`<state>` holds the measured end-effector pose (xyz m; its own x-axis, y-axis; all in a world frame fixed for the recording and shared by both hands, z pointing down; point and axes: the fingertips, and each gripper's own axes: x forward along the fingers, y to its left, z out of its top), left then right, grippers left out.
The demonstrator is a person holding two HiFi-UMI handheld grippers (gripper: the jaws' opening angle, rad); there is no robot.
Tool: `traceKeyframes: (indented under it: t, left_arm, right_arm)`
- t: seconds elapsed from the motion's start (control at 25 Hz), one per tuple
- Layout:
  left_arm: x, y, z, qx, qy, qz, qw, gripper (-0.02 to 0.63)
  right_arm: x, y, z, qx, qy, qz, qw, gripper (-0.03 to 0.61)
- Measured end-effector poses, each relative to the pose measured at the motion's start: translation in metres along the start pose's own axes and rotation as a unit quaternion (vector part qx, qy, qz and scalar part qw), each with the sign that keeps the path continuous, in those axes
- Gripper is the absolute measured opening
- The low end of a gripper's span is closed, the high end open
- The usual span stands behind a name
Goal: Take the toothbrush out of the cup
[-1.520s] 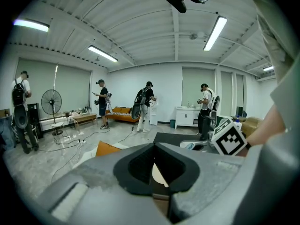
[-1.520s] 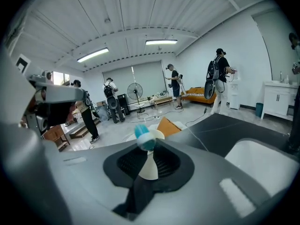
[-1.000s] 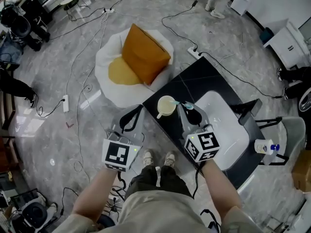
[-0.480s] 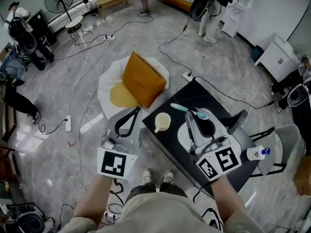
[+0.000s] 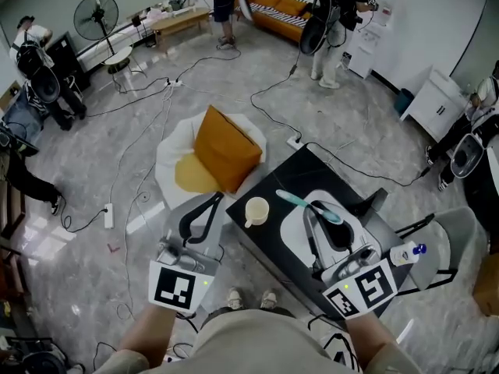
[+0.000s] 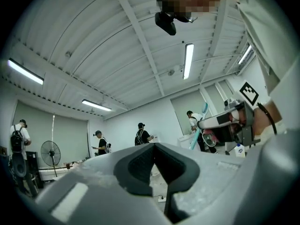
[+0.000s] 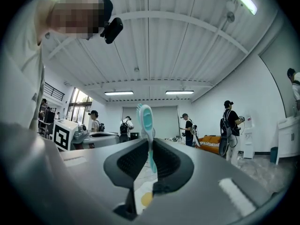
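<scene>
Toothbrush (image 7: 145, 118) pinched between jaws of right tool (image 7: 149, 149).

Right gripper (image 7: 149, 144), seen along its own fingers (image 7: 127, 162). The two fingers are closed on the handle of a toothbrush (image 7: 145, 118). It stands nearly upright between them, its turquoise-and-white head above the fingertips and its bristles facing left. At left is the left gripper (image 7: 70, 134) with its marker cube. Far off, several people (image 7: 228, 125) stand near an orange sofa (image 7: 212, 143). Strip lights (image 7: 180, 92) line the ceiling.
</scene>
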<state>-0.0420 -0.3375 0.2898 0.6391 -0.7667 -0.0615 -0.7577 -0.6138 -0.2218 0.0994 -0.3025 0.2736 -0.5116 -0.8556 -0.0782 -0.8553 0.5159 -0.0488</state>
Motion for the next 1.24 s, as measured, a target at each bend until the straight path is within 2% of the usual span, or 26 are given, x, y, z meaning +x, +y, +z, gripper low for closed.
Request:
traceKeyframes:
  t: [0.36,0.52,1.24]
  left_arm:
    - [-0.005,-0.014,-0.041,-0.021,0.040,-0.008,0.9989,0.002]
    - [0.002,-0.013,-0.042,-0.035,0.035,-0.005,0.9987,0.002]
    - [-0.006,-0.010,-0.054,-0.044,0.049,0.006,0.9978,0.002]
  right_arm:
    - [-0.010,-0.013,-0.046,0.014,0.047,-0.019,0.999,0.032]
    - [-0.009,-0.014,-0.057,0.021,0.063,-0.022,0.998,0.032]
    - [-0.009,-0.008,-0.055,0.021,0.071,-0.012,0.997,0.032]
